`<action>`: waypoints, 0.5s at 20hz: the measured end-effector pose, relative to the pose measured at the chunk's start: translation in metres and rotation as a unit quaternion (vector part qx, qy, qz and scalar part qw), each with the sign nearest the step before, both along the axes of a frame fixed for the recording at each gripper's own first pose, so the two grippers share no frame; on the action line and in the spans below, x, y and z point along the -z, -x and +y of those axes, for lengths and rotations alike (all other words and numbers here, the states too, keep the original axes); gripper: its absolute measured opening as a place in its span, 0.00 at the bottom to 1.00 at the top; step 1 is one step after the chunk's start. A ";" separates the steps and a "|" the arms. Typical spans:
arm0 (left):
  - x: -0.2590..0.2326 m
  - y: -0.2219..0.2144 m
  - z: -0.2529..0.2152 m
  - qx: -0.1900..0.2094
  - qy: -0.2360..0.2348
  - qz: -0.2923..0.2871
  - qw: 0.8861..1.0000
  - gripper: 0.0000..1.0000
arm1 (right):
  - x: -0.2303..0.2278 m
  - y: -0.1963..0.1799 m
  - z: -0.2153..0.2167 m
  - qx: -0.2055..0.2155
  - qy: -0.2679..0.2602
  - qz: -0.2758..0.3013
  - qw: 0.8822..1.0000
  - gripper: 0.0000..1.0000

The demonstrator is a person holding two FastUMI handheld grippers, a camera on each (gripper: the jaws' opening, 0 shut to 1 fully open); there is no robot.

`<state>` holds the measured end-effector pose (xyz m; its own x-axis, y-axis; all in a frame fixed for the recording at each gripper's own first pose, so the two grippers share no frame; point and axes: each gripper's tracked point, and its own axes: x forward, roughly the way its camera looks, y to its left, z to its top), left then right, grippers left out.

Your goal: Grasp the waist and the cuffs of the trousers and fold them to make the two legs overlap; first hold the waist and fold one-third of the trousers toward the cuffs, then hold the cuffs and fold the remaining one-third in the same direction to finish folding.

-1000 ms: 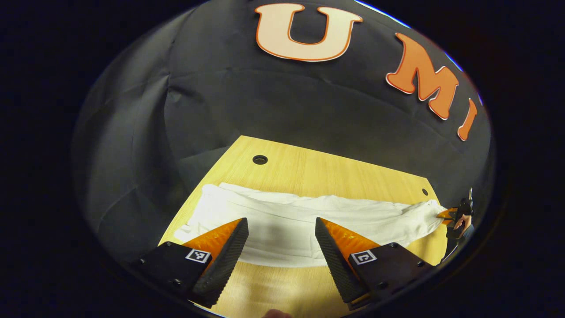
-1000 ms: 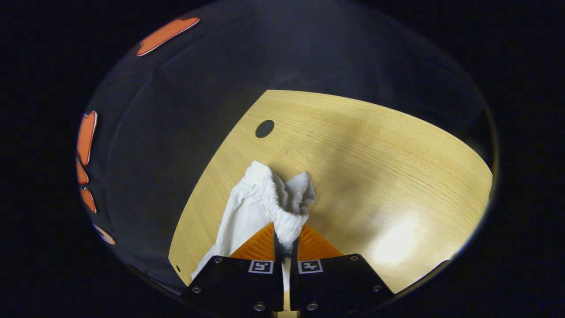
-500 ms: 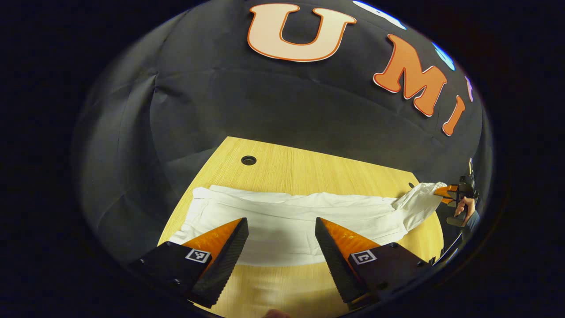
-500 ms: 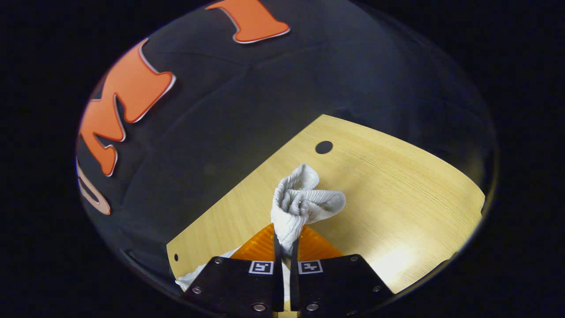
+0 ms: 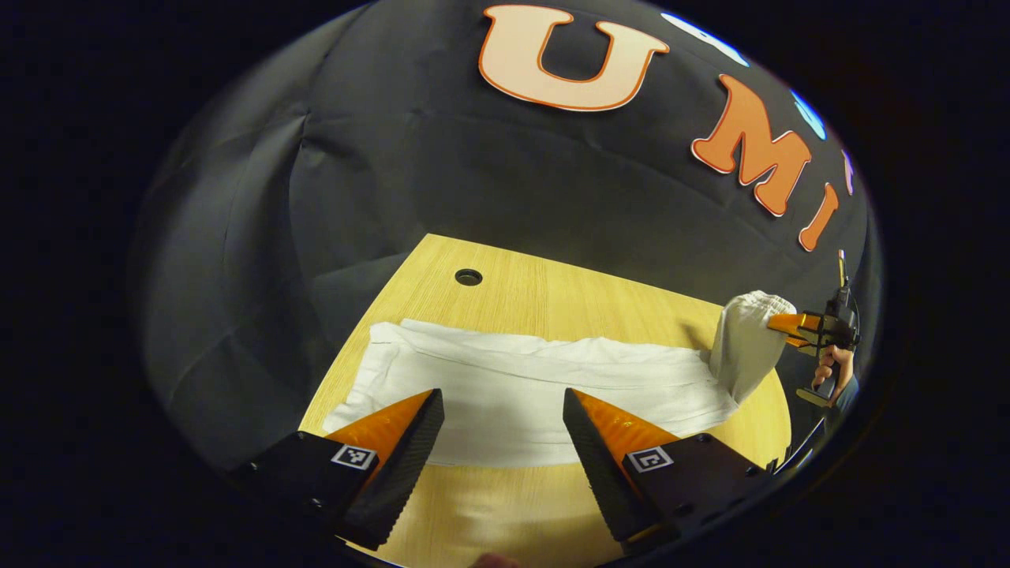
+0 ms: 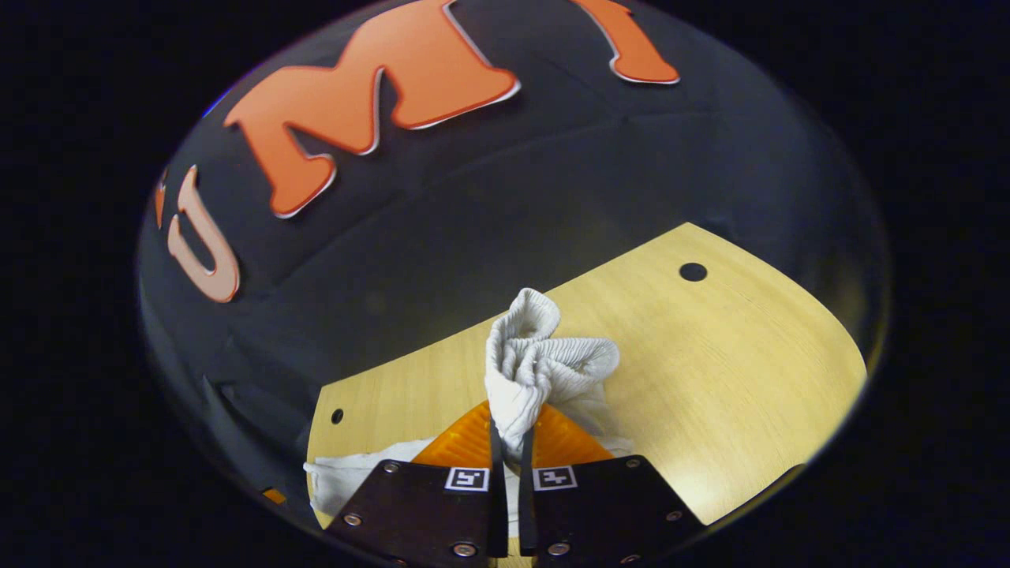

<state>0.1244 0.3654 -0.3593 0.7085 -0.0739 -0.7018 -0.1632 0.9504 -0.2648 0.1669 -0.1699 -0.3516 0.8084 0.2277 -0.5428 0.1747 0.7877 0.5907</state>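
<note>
You have one pair of white trousers [image 5: 521, 394] lying lengthwise across the tabletop [image 5: 552, 304], legs stacked. Two grippers are in play. Your left gripper [image 5: 503, 430] hovers with its fingers spread wide and released, just above the near edge of the trousers' middle. Your right gripper [image 6: 510, 442] is clenched on the ribbed waist [image 6: 540, 363], raised off the tabletop at the right end; the left gripper view shows it there too, with your hand [image 5: 828, 367] behind it. The light wooden tabletop has two round holes [image 6: 693, 271], and black cloth walls the booth.
</note>
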 end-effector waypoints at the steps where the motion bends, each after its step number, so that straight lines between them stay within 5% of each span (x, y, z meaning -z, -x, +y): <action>1: 0.003 0.002 0.001 -0.003 0.003 0.003 1.000 1.00 | -0.002 0.001 -0.001 -0.016 0.008 -0.002 1.000 0.06; 10: 0.039 0.041 0.029 -0.032 0.037 0.045 0.998 1.00 | -0.001 0.006 -0.022 -0.137 0.118 -0.010 0.984 0.06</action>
<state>0.0838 0.3940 -0.3980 0.6471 -0.0835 -0.7578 -0.2500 0.9158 -0.3144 0.1605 -0.1915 -0.3511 0.7457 0.3080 -0.5908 -0.0725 0.9190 0.3876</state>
